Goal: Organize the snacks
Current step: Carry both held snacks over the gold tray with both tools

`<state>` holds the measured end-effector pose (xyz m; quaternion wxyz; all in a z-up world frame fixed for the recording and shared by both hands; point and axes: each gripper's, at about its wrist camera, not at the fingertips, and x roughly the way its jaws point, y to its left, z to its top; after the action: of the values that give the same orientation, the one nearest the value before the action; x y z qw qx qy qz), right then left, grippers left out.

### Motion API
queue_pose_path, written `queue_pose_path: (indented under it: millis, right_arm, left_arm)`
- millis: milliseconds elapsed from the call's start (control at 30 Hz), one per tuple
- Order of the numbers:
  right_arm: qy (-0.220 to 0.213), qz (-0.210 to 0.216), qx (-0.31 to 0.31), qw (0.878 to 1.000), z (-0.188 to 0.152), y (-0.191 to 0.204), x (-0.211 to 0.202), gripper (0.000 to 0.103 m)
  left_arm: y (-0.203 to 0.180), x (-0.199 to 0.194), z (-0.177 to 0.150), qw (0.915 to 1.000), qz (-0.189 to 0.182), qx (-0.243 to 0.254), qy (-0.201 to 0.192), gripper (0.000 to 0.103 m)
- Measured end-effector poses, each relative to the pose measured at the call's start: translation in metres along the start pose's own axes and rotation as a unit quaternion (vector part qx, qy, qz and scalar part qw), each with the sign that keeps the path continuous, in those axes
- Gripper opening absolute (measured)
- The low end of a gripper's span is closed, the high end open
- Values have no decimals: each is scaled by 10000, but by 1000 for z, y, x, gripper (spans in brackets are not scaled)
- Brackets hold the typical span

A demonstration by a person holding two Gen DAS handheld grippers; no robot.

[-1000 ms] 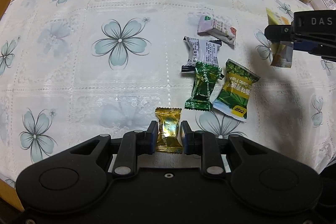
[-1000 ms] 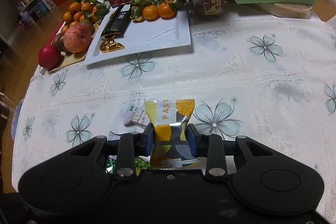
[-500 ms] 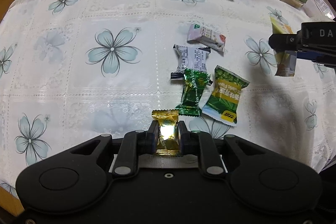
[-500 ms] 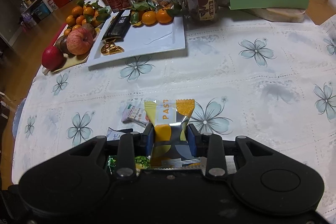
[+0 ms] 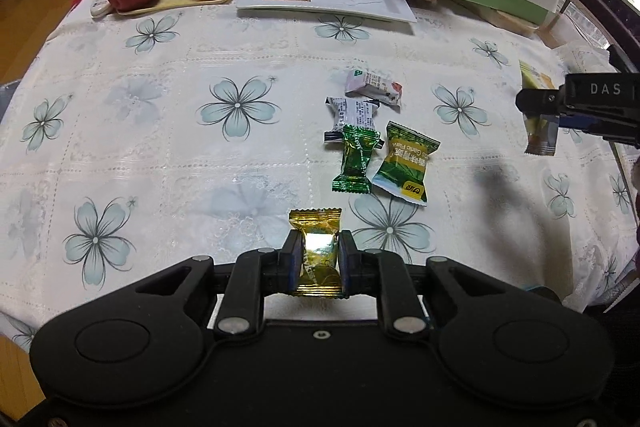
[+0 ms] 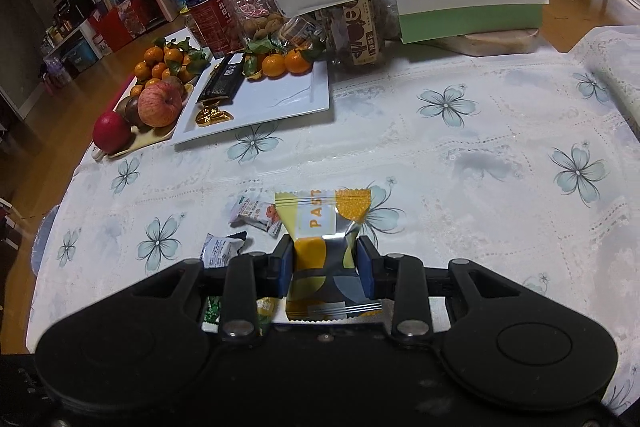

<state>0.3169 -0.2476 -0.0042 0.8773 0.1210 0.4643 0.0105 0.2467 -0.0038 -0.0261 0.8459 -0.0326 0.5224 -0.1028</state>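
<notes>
Flower-printed white tablecloth [image 5: 168, 131] covers the table, with a white rectangular plate [image 5: 360, 3] and a fruit tray [image 5: 180, 1] at its far edge, well ahead of both claws. Left gripper [image 5: 319, 259] is clamped on a gold-wrapped candy [image 5: 318, 255], gripped across its middle so the crimped ends stand free beyond and behind the pads; the candy appears clear of the cloth. Right gripper [image 6: 326, 263] is likewise closed on a yellow pastry packet [image 6: 320, 235], pinched at its waist with the printed upper half fanning out past the fingertips. Both tools pitch steeply downward toward the table, side by side, the right one seen at the right edge of the left view. Four wrapped snacks lie loose just ahead and to the right of the left claw: a dark green candy [image 5: 356, 157], a green-and-yellow packet [image 5: 404, 163], a silver packet [image 5: 352, 113] and a white packet [image 5: 374, 87]. Gold pieces and a black bar already on the plate suggest it is the collecting place.
</notes>
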Motion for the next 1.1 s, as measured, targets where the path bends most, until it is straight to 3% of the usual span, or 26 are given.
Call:
queue_pose_path:
  millis: [367,567,1100]
  right_arm:
    - [-613,46,132,9980,-95,-1,-88,35]
    - [-484,155,627,9967,-144,-8,-106,35]
    - [-298,263,481,9981,-201,3,-122,35]
  left_arm:
    - [-2,-27,-55,9998,48,-65,-182,24]
    - [-13,-33,-76,9997,71,-33,-221,25]
    - [-33,-42,-112,9999,13,-34,-99,24]
